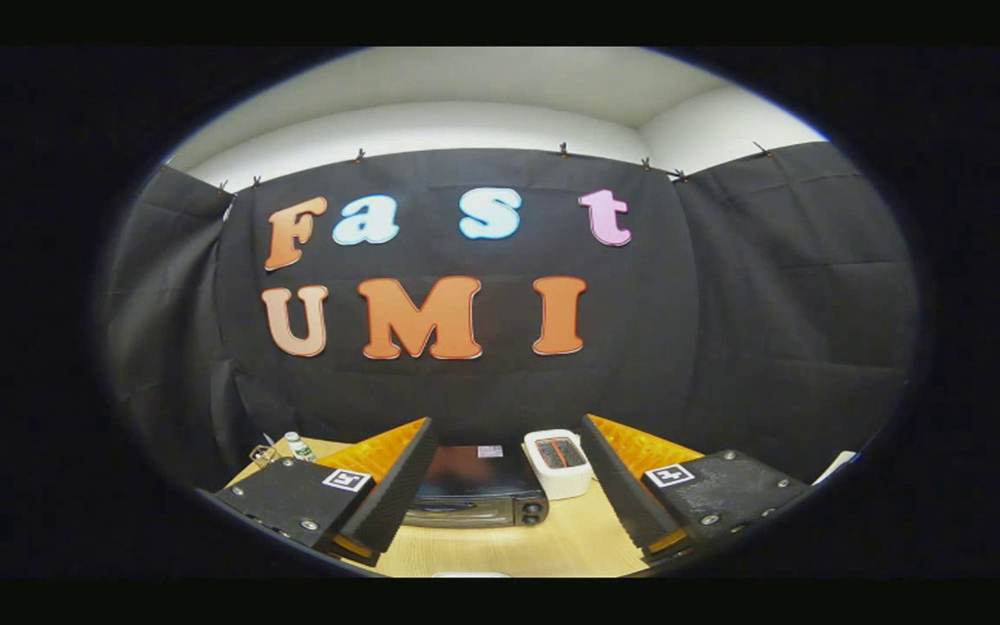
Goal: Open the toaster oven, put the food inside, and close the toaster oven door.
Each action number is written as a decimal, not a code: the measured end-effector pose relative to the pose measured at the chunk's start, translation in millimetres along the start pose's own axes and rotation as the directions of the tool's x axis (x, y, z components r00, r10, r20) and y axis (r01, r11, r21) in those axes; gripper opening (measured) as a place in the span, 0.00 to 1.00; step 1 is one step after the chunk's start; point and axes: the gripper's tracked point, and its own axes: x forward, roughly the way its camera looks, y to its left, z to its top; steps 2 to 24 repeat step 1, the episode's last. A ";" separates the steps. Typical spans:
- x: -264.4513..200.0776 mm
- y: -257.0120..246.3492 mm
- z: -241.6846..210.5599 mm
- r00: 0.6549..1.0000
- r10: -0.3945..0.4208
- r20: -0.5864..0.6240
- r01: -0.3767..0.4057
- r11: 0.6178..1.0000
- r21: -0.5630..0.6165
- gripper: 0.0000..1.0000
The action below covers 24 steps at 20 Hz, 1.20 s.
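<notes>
Black cloth walls close in a booth around a pale wooden table (552,542), and the gripper (500,486) hangs high above the near part of that table with its fingers spread wide and nothing between them. Beyond the fingers, seen through the gap, the toaster oven (478,486) sits on the table with its dark top and two knobs at the front right corner; its door looks shut, though the front is seen too steeply to be sure. Just beside its right end stands a white toaster (559,462) with slots on top. A small bottle (298,446) stands well off near the far left of the table. The food cannot be made out, so a shut door here fits either an oven not yet loaded or one loaded and closed again. If the door is to be worked, the approach should drop lower and come square to the front, so the fingers meet the handle along its length and keep clear of the knobs and the toaster alongside.
</notes>
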 end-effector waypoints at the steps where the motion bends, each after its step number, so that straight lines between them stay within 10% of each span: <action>1: -3.9 -5.5 -2.6 1.000 0.006 -0.006 -0.006 1.000 -0.001 0.99; 24: -3.9 -5.5 -2.6 1.000 0.006 -0.006 -0.006 1.000 -0.001 0.99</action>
